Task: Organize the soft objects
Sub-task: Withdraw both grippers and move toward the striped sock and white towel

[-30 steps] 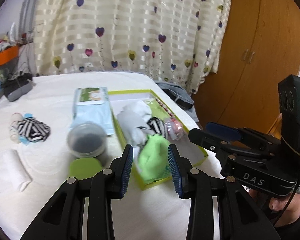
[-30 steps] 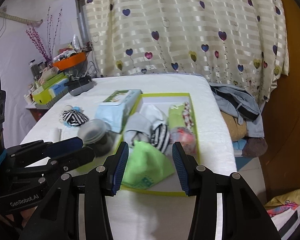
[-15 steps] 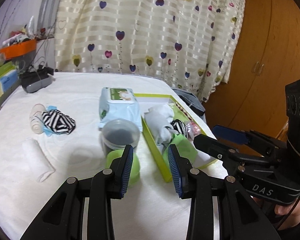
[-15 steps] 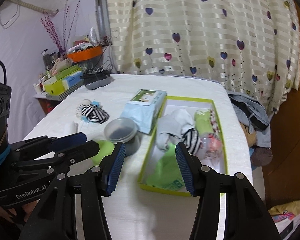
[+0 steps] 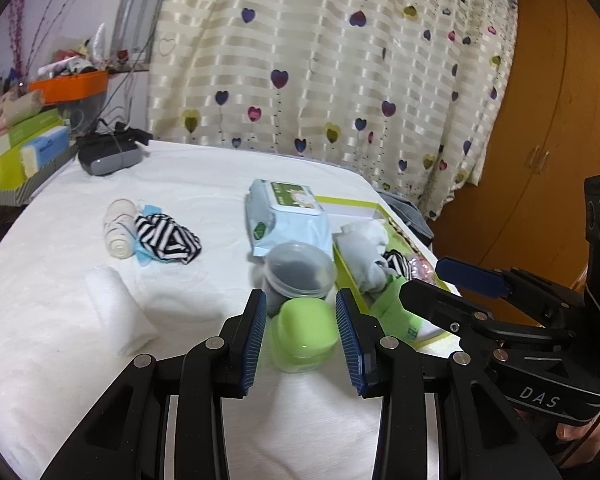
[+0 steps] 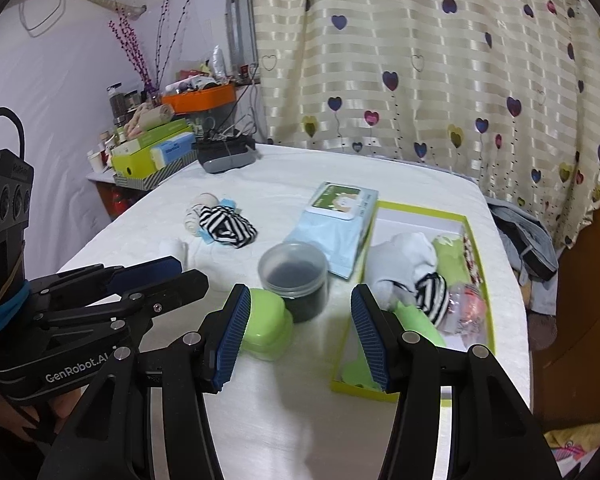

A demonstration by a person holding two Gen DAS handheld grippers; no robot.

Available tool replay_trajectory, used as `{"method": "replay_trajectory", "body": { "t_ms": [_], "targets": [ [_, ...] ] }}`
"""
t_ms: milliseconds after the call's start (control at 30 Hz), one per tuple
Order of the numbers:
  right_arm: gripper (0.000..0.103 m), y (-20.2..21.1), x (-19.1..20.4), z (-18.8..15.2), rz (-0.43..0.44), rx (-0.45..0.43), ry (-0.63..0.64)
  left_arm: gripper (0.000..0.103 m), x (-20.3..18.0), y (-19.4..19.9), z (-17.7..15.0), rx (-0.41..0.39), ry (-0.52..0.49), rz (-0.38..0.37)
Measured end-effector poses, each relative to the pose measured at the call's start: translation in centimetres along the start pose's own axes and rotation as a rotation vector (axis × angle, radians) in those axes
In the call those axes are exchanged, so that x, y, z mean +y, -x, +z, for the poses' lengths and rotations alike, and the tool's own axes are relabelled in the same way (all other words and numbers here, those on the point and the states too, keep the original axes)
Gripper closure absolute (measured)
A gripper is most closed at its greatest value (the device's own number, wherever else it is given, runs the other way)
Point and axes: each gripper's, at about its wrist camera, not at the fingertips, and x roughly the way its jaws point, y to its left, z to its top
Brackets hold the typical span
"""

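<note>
A yellow-green box on the white table holds several socks and soft items, among them a white sock, a striped sock and a green cloth. A loose striped sock lies on a blue cloth beside a beige roll at the left. A rolled white cloth lies nearer. My left gripper is open and empty above a green soap case. My right gripper is open and empty between the soap case and the box.
A clear jar with a dark inside stands behind the soap case. A wet-wipes pack lies beside the box. A grey device and stacked boxes sit at the far left. A heart-print curtain hangs behind; the table's right edge is close.
Both grippers have swung left, away from the green box toward the soap case and jar. The right gripper's jaws stand wider apart. Nothing was picked up.
</note>
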Motion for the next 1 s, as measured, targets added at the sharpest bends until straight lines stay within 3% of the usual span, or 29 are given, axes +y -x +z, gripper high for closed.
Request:
{"method": "replay_trajectory", "body": {
  "t_ms": [667,800,1000],
  "targets": [
    [0.049,-3.1,5.2,1.7,0.056,0.024,0.082,0.068,8.9,1.3,-0.7,-0.016,0.161,0.101],
    [0.049,-4.0,6.0,2.0,0.078,0.028,0.097,0.062,10.9,0.9,-1.0,-0.008,0.205,0.122],
    [0.05,-5.2,6.3,1.9,0.096,0.046,0.109,0.06,13.2,-0.8,-1.3,0.025,0.263,0.158]
  ]
}}
